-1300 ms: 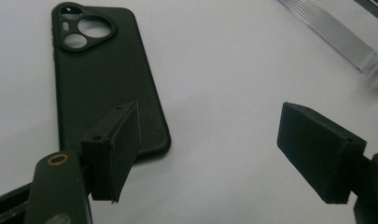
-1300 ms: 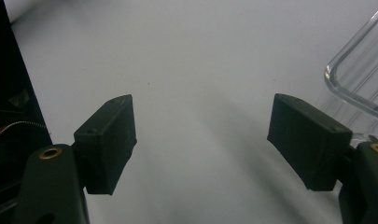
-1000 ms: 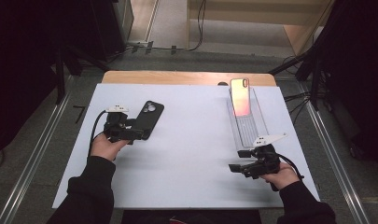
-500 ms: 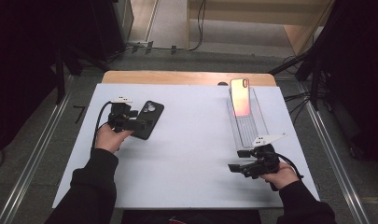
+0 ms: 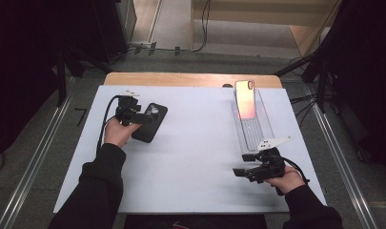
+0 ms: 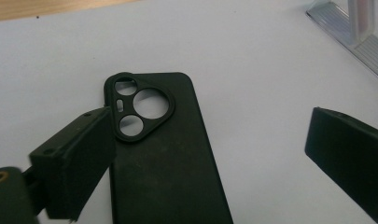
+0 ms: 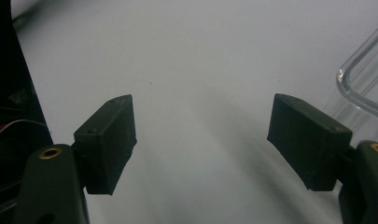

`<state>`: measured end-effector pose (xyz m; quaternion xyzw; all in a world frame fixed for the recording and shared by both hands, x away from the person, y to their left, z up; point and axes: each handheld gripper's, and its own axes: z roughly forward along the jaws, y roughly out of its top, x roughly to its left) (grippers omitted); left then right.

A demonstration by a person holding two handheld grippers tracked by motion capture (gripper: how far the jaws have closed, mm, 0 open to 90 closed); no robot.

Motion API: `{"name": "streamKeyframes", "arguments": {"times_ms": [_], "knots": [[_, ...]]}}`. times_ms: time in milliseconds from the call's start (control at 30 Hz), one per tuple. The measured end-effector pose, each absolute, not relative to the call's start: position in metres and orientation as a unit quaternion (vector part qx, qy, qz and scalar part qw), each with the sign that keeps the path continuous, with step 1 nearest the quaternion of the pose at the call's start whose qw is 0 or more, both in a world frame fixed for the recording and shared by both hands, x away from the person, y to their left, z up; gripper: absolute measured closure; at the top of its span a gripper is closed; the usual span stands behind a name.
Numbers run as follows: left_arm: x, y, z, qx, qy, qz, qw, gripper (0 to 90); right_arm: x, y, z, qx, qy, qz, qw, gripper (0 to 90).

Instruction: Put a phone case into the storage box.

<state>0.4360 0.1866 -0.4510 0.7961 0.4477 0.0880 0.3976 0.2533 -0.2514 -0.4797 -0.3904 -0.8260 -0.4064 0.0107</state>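
Tongs on the left, the left gripper (image 6: 210, 154), stand wide apart over the black phone case (image 6: 165, 158) — one jaw overlaps the case's edge beside the camera cutout, the other hangs clear over bare white tabletop (image 5: 195, 157), and nothing is clamped. The case lies flat, back up, near the tabletop's far left corner. Near the front right corner, the right gripper (image 7: 200, 140) — jaws spread wide and empty — sits just beside the clear tray (image 5: 259, 136).
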Motion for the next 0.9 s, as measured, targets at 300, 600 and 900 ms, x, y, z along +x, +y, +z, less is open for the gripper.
{"name": "streamKeyframes", "arguments": {"times_ms": [300, 600, 900], "knots": [[0.445, 0.187, -0.463, 0.801, 0.457, 0.098, 0.373, 0.0, 0.253, -0.252, -0.480, -0.393, -0.826, -0.405, 0.010, 21.6], [0.447, 0.183, -0.474, 0.805, 0.468, 0.099, 0.350, 0.9, 0.252, -0.253, -0.479, -0.395, -0.825, -0.404, 0.008, 21.6], [0.447, 0.179, -0.481, 0.812, 0.463, 0.096, 0.341, 0.9, 0.252, -0.253, -0.479, -0.396, -0.825, -0.404, 0.011, 21.6]]}}
